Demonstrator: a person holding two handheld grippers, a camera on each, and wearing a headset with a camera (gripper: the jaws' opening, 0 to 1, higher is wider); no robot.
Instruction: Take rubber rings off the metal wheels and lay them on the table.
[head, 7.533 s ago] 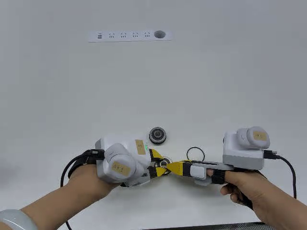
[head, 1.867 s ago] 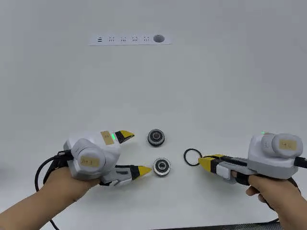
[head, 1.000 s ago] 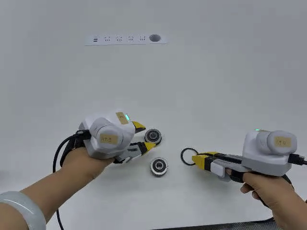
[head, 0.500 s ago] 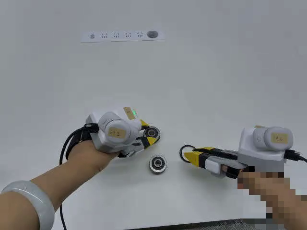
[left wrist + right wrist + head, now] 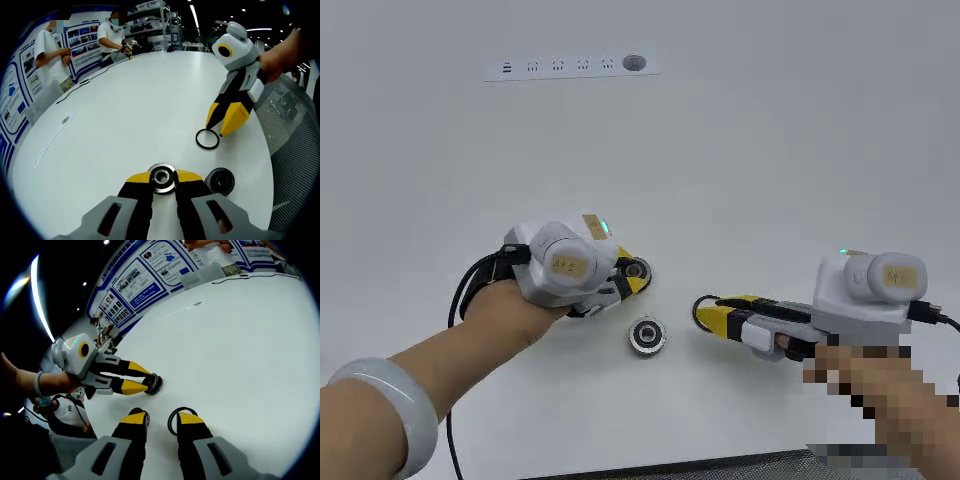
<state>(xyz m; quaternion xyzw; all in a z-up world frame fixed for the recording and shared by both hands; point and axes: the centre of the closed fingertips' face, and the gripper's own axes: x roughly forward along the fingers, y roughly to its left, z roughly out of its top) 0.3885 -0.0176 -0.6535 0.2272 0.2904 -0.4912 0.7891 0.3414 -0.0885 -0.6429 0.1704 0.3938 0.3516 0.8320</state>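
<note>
The left gripper (image 5: 633, 274) is clamped on a wheel (image 5: 162, 178) close to the table (image 5: 770, 150). A second wheel (image 5: 646, 336) lies flat just beside it. Right of that, a loose ring (image 5: 207, 139) lies at the tips of the right gripper (image 5: 162, 419), whose jaws are slightly parted and empty. The wheels look stiff, smooth and dense, and likely to roll, so they need a firm clamp. A ring looks thin, light and stretchy, best pinched at its edge and peeled.
</note>
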